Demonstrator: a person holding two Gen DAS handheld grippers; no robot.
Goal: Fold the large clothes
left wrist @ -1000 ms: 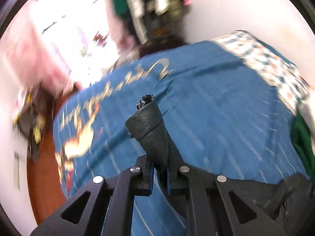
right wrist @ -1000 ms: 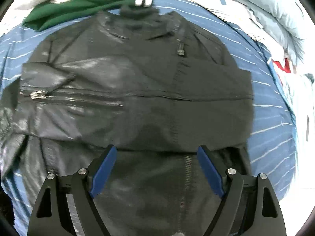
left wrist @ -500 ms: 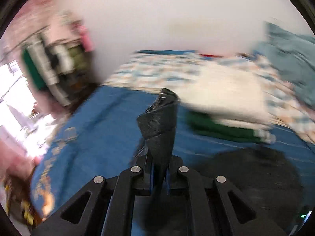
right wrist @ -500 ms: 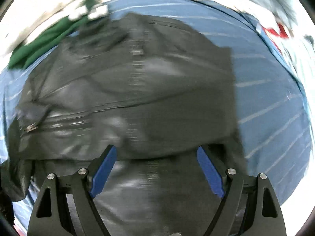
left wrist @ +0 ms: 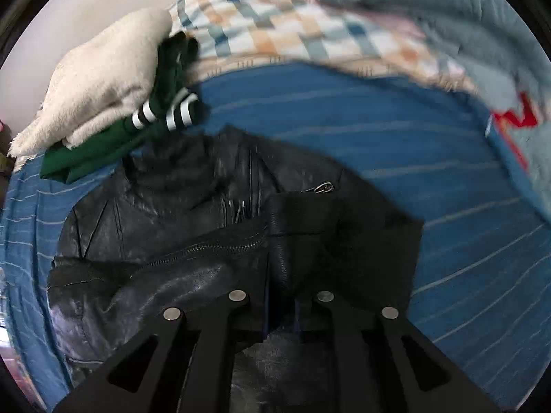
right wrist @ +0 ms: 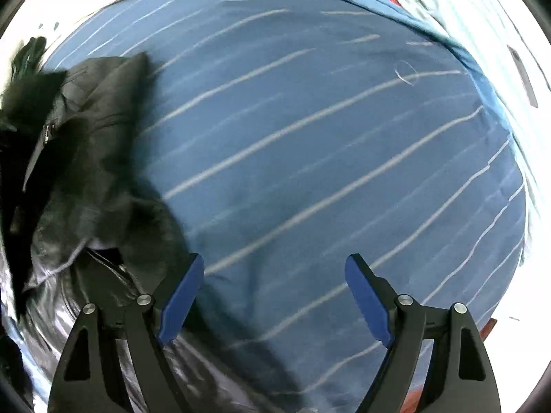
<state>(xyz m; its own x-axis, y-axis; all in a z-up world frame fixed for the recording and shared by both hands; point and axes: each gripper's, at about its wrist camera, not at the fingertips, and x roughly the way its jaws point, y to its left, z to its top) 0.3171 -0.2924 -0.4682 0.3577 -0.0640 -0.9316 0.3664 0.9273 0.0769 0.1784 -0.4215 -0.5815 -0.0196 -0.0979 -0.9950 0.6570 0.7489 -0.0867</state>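
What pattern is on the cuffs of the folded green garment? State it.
Black and white stripes on the cuffs of the green garment, clearest in the left wrist view.

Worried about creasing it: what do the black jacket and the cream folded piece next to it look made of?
The black jacket looks like leather or faux leather: pebbled grain, soft sheen, metal zip. I cannot tell which. The cream piece looks like fleece or sherpa: matte, fuzzy nap, frayed edge.

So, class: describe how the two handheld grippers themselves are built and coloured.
Both are matte black frames with triangular cut-outs and round silver rivets. The right gripper has bright blue pads on its fingers. On the left gripper only thin blue edges show. No cables, markings or sleeves visible.
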